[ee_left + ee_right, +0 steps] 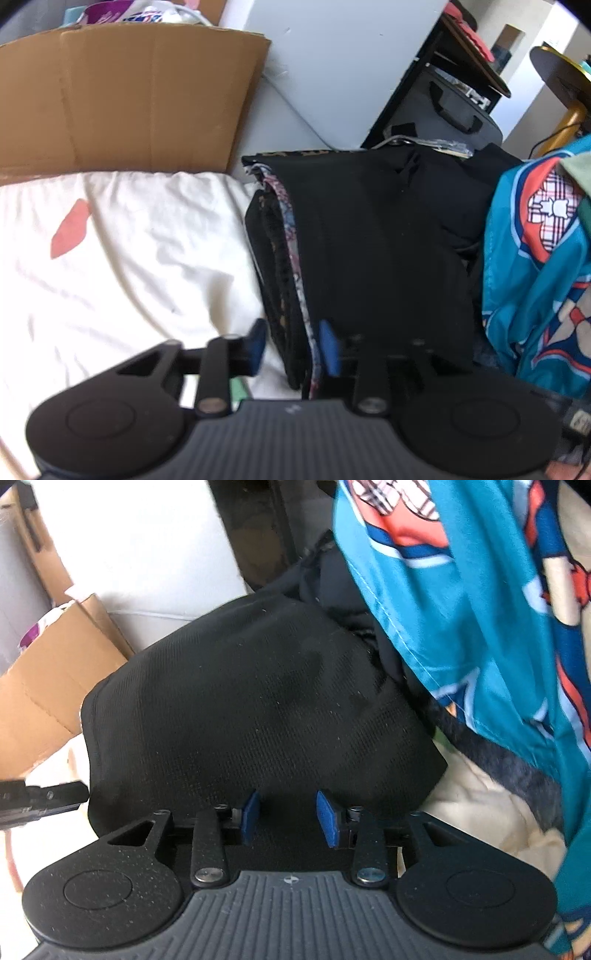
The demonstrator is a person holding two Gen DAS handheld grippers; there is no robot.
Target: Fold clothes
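A folded black garment (369, 229) tops a stack of folded clothes on the white bedsheet (129, 251). Patterned layers (291, 236) show along the stack's left side. My left gripper (294, 347) is open at the stack's near left corner, and the edges of the layers lie between its blue pads (330, 347). In the right wrist view the same black garment (258, 701) fills the middle. My right gripper (288, 819) stands open over its near edge, and the cloth runs under the fingers. My left gripper's finger (44, 801) pokes in at the stack's left side.
A heap of unfolded clothes, with a blue cartoon-print garment (535, 266) (461, 590) on top, lies right of the stack. A cardboard box (129, 96) (48, 686) stands behind the bed on the left. A black shelf with a dark bag (454, 107) is behind the stack.
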